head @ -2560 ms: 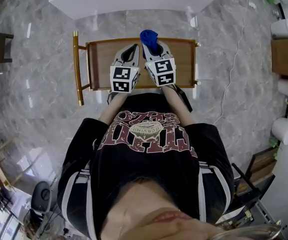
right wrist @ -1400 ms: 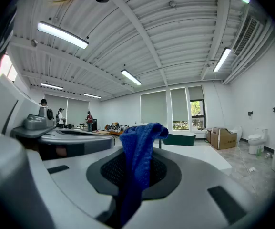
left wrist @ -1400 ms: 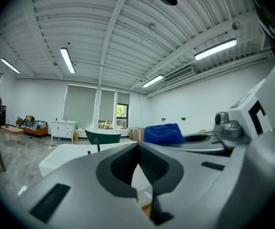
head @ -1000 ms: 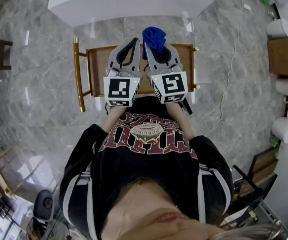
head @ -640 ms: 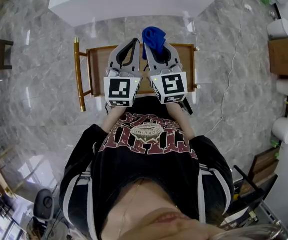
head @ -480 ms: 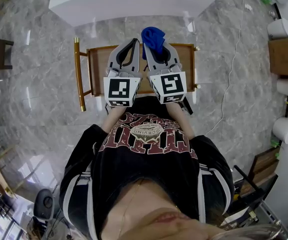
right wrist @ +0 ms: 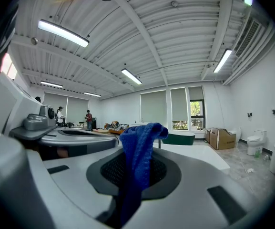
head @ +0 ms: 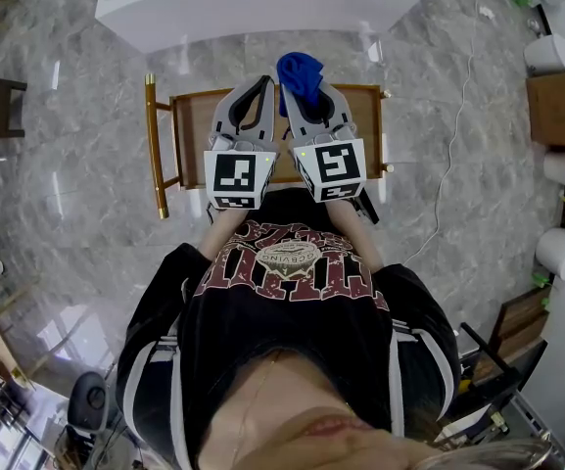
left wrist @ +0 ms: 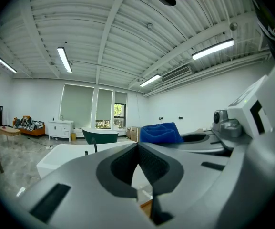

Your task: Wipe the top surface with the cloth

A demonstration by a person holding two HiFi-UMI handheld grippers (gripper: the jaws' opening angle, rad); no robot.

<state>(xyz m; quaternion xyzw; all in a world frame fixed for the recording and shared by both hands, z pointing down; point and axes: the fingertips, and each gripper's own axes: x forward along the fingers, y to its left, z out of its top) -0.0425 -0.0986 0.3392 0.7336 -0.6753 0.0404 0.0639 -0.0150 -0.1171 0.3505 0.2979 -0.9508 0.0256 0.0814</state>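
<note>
Two hand-held grippers sit side by side over a small wooden counter with a gold-coloured frame. In the head view they show only from behind, marker cubes toward the person. There the left hand-held gripper and the right hand-held gripper point toward the counter's far edge, and a white bathtub stands on the floor beyond it. How the jaws stand does not show from this angle.

The left gripper view does show it. That gripper's jaws are pressed together at the tips with nothing between them, and a sliver of wood shows low in the gap behind the tips. It also shows the blue cloth from the side, bunched just past the neighbouring gripper's tip.

In the right gripper view the jaws are clamped on the cloth. One strip runs down between the ribbed pads, and the top end stands above the tips and flops over to the right. The cloth is deep blue with a coarse towel-like weave, and it is crumpled rather than spread flat.

From above, the cloth appears as a small blue lump at the right gripper's tip, over the counter's far edge. No view settles whether it touches the wood.

Only the right gripper view takes in distant people, a cardboard box and a toilet.
</note>
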